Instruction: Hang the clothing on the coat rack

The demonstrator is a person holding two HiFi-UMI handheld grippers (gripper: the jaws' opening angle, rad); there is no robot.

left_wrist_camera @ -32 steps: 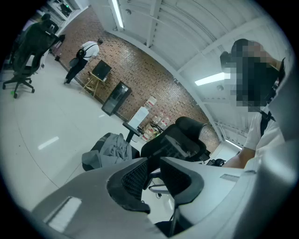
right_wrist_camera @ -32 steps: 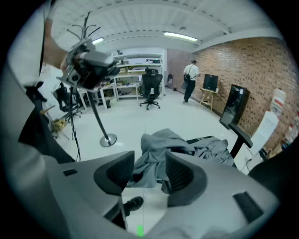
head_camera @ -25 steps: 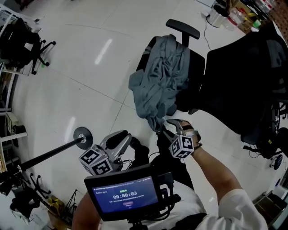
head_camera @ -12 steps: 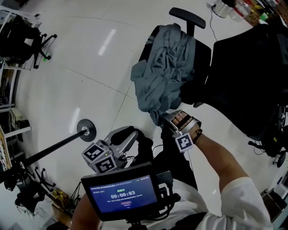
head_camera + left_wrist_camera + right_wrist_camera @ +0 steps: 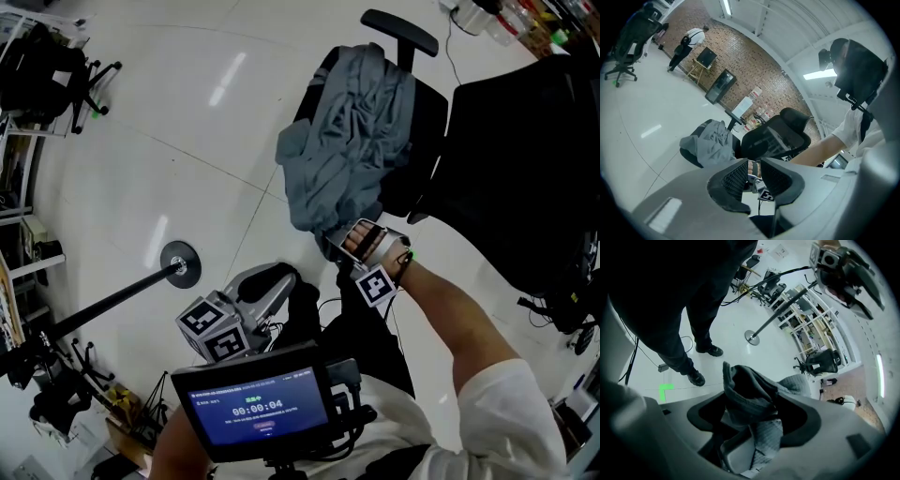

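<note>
A crumpled grey garment [image 5: 347, 131] lies over a black office chair [image 5: 427, 131]; the left gripper view shows the garment [image 5: 710, 143] too. My right gripper [image 5: 349, 244] is at its lowest hanging edge. Its jaws have just been opening and stand wide apart, with a loose fold of the grey cloth [image 5: 750, 394] between them. My left gripper [image 5: 274, 281] hangs low and apart from the garment, jaws a narrow gap apart with nothing in them [image 5: 754, 171]. The coat rack's black pole and round base [image 5: 178, 263] stand on the floor to the left.
A second black chair [image 5: 525, 159] stands at the right, another [image 5: 47, 66] at the far left. A timer screen [image 5: 253, 403] sits on my chest. Shelves and clutter line the left edge. A person [image 5: 686, 44] stands far off by the brick wall.
My right hand has rolled over and sunk against the garment's lower edge. The left gripper has hardly moved.
</note>
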